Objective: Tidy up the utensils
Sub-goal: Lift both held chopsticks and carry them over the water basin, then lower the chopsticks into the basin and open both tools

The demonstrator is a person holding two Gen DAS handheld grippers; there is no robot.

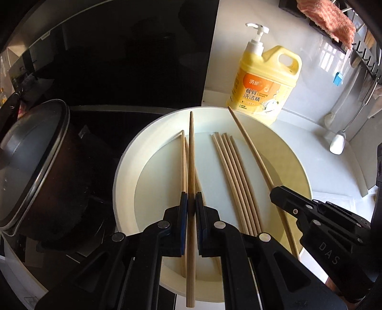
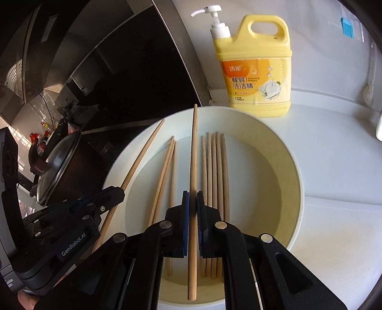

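Note:
A white round basin (image 1: 124, 171) (image 2: 293, 167) holds several wooden chopsticks. My left gripper (image 1: 191, 198) is shut on one chopstick (image 1: 191, 152) and holds it lengthwise above the basin. My right gripper (image 2: 193, 196) is shut on another chopstick (image 2: 193, 152), also held above the basin. In the left wrist view the right gripper (image 1: 277, 194) shows at the right with its chopstick (image 1: 248, 138). In the right wrist view the left gripper (image 2: 119, 190) shows at the left with its chopstick (image 2: 140, 155). A group of several chopsticks (image 1: 234, 171) (image 2: 214, 167) and a pair (image 1: 183, 162) (image 2: 167, 167) lie in the basin.
A yellow dish-soap pump bottle (image 1: 265, 78) (image 2: 257, 71) stands behind the basin on the white counter (image 2: 334, 147). A dark pot with a glass lid (image 1: 31, 155) (image 2: 59, 162) sits to the left on the black cooktop. Utensils and a pink cloth (image 1: 327, 21) hang on a rack at the back right.

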